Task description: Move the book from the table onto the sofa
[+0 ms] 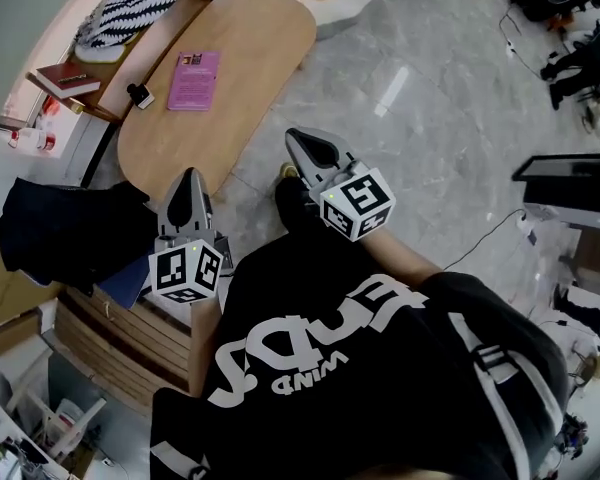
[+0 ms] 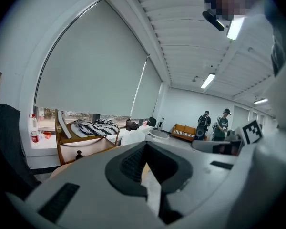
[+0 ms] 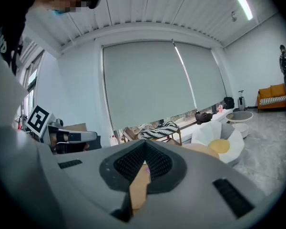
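— Are the two tongs open? Can you see from there?

— No, both are closed. The left gripper (image 1: pixel 191 176) has its jaws pressed together and nothing is between them. The right gripper (image 1: pixel 291 134) is the same, jaws together and empty. Neither one touches anything.

— And where is the book?

— The book (image 1: pixel 194 80) lies flat on the table (image 1: pixel 255 53). It is ahead of both grippers and well apart from their tips. In the head view it is almost straight beyond the left gripper, and beyond the right one and to its left.

— How does it look?

— It is thin and rectangular, with a pink-purple cover. There is some small dark print on it, but I cannot read it. A small black object (image 1: pixel 138 93) sits on the table near the book, at its left in the head view.

— And the table itself?

— It is a long oval of light wood, smooth, with rounded ends. In the right gripper view the same pale wood shows under the closed jaws.

— What are the tongs made of?

— Grey matte plastic, I think, narrowing to a point like a beak. Inside the jaws are dark ribbed pads (image 3: pixel 155 162). Each gripper carries a white cube (image 1: pixel 358 203) with black square markers. The floor (image 1: pixel 430 118) below is grey glossy stone with pale veins.
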